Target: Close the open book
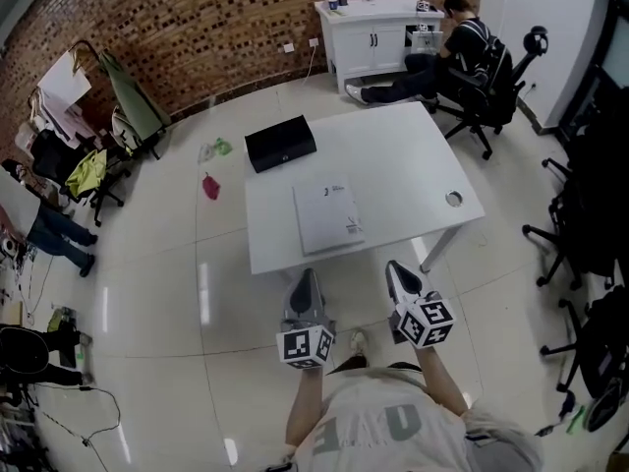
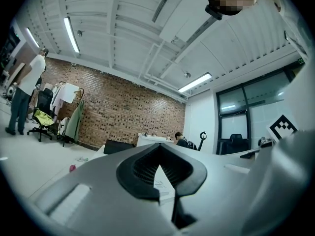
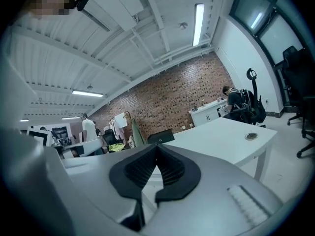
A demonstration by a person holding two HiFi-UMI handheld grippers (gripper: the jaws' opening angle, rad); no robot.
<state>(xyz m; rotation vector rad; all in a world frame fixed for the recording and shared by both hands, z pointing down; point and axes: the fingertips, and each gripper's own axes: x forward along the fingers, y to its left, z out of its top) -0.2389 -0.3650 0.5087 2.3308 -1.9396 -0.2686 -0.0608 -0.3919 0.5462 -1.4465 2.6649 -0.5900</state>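
Book closed on table; both grippers pinched shut, empty.

The book (image 1: 329, 216) is lying flat, white cover up, on the white table (image 1: 393, 150), close to its near edge and left of middle. A black box (image 1: 280, 143) is sitting shut at the far left corner; its contents are not showing. A round grommet (image 1: 453, 199) is sitting near the right edge. The left gripper (image 1: 306, 281) and right gripper (image 1: 397, 273) are hovering side by side just short of the near edge, pointing at the table, each with jaws pressed together on nothing. A pink scrap (image 1: 210, 186) is lying on the floor left of the table. Far right, a person (image 1: 462, 28) is sitting beside a white cabinet (image 1: 378, 29).
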